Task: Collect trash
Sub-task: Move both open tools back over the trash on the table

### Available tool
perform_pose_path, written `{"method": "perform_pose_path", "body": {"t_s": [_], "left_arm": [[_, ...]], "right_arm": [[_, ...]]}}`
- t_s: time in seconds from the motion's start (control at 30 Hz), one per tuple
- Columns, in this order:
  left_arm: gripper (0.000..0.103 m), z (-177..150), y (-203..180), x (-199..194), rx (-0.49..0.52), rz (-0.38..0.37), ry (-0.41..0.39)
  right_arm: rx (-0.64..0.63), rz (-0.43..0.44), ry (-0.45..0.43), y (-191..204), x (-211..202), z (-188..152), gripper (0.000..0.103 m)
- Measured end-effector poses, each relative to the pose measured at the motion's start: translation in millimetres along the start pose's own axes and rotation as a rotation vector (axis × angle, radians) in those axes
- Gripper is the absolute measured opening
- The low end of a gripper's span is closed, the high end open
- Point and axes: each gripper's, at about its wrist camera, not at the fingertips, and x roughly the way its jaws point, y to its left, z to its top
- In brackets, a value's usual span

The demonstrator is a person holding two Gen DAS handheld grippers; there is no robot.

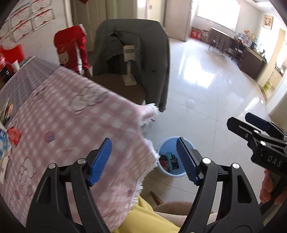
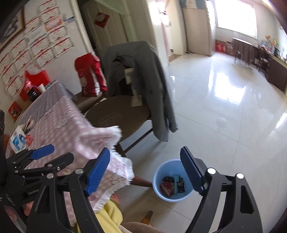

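My left gripper [image 1: 143, 159] and right gripper [image 2: 148, 172] hung open and empty near the blue bin [image 2: 157, 193]; wrappers [image 2: 173, 184] lay inside, packets [image 1: 13, 135] remained at the table's [image 1: 75, 114] far left.

1 bin [image 2: 157, 179]; 2 chairs [image 2: 114, 114]

Home dining room: clothed table [image 1: 71, 107], jacket-draped chair [image 1: 132, 59].

Glossy pale tiled floor [image 2: 215, 114] gleams under a bright window [image 2: 235, 16] at the far end. A brown-seated wooden chair [image 2: 114, 116] carries a draped grey jacket [image 2: 143, 71]. Red-and-white framed certificates [image 2: 35, 44] cover the white wall, a dark sideboard [image 1: 251, 59] lines the right side.
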Motion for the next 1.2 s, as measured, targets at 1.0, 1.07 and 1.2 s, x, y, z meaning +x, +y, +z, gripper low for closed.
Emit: {"method": "perform_pose_path", "body": {"t_s": [1.0, 1.07, 1.2], "left_arm": [[0.080, -103.7, 262.4, -118.9, -0.493, 0.282, -0.069], [0.080, -108.4, 277.6, -122.6, -0.521, 0.292, -0.072], [0.080, -113.7, 307.4, -126.1, -0.562, 0.314, -0.068]], "right_arm": [[-0.456, 0.332, 0.103, 298.3, 38.7, -3.4, 0.079], [-0.490, 0.346, 0.115, 321.1, 47.2, -3.3, 0.079], [-0.541, 0.338, 0.131, 364.6, 69.6, -0.5, 0.079]]}}
